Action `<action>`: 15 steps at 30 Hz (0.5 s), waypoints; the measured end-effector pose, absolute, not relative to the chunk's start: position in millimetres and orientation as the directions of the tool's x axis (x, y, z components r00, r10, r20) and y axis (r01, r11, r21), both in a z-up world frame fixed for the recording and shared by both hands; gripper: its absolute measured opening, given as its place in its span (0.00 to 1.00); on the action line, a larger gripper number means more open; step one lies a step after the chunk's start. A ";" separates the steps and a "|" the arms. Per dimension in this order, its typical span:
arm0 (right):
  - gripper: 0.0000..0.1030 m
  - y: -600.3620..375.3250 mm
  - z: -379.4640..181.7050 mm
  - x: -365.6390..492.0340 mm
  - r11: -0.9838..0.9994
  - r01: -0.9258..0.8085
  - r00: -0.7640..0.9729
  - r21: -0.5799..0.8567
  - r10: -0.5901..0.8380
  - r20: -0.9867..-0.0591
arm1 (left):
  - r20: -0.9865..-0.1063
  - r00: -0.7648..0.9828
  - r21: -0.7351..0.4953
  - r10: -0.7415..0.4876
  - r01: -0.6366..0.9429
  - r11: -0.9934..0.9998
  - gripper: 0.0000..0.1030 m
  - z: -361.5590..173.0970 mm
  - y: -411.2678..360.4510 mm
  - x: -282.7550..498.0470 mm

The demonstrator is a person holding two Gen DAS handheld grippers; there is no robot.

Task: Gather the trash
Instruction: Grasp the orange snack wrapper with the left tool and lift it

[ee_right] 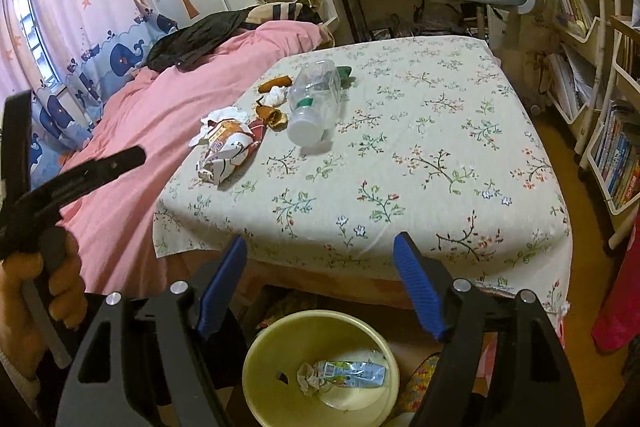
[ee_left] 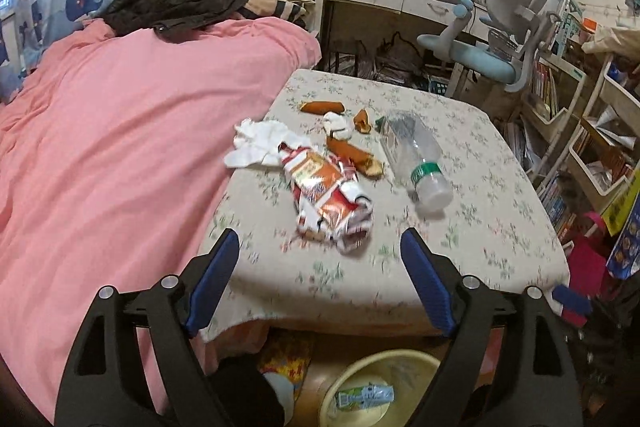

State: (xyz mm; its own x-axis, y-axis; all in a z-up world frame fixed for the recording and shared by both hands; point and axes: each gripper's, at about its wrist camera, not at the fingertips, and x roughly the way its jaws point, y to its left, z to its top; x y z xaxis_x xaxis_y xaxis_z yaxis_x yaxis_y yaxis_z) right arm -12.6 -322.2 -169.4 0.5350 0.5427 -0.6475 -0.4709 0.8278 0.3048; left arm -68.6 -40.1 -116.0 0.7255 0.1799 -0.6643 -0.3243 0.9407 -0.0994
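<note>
The pale yellow round plastic bin [ee_right: 256, 355] sits on the floor just under the near edge of the floral-clothed surface [ee_right: 420, 155], probably so litter can be dropped straight off that edge. Inside the bin lie a flattened green-and-white drink pouch [ee_right: 352, 373] and a grey crumpled tissue [ee_right: 310, 379]. Beyond the bin, up on the surface, remain a crumpled red-and-white snack wrapper [ee_left: 326, 195], white tissue wads [ee_left: 260, 143], orange peel scraps [ee_left: 348, 151] and a clear plastic bottle [ee_left: 416, 155] lying on its side. The left tool [ee_left: 320, 247] hangs spread and empty near the wrapper; the right tool [ee_right: 320, 253] is also spread, holding nothing, above the bin
</note>
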 end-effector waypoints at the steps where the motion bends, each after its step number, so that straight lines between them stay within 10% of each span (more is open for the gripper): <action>1: 0.71 -321.0 -169.3 -12.2 0.828 -0.471 0.536 0.304 0.542 -0.648 | -0.669 0.721 -0.103 0.178 -0.328 0.939 0.78 -117.3 -38.3 -61.5; 15: 0.73 -314.0 -169.7 -0.5 0.831 -0.446 0.533 0.332 0.545 -0.647 | -0.782 0.593 -0.009 0.193 -0.320 0.948 0.80 -157.2 -33.6 34.7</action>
